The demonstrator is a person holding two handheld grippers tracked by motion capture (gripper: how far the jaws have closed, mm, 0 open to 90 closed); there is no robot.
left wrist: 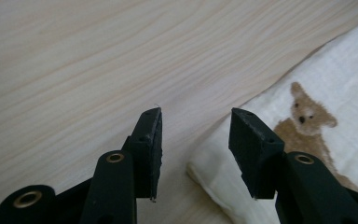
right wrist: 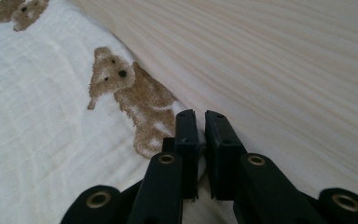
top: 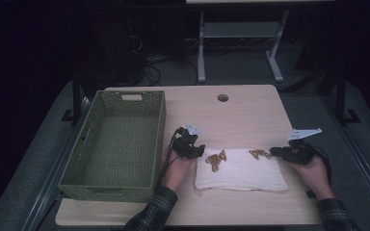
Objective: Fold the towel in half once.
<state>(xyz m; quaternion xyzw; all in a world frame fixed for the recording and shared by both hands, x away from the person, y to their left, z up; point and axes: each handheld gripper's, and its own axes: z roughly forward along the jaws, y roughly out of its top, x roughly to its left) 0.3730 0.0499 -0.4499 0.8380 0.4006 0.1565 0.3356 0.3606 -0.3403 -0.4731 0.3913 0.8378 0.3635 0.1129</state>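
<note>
A white cloth [top: 241, 171] printed with brown bears [top: 216, 160] lies flat on the light wooden table [top: 231, 110], in front of the person. My left gripper [top: 200, 149] rests at the cloth's far left corner. In the left gripper view the left gripper [left wrist: 196, 116] stands open, with the corner of the cloth [left wrist: 345, 84] lying under the gap and the pads off it. My right gripper [top: 272, 151] is at the far right corner. In the right gripper view the right gripper [right wrist: 196, 114] has its jaws nearly together, pinching the edge of the cloth [right wrist: 37, 116] beside a bear print [right wrist: 135, 98].
A green woven basket [top: 106, 185] with nothing in it stands on the left part of the table, close to my left hand. A round cable hole [top: 223, 97] sits near the table's far edge. Bare wood lies beyond the cloth. A desk frame stands on the floor behind.
</note>
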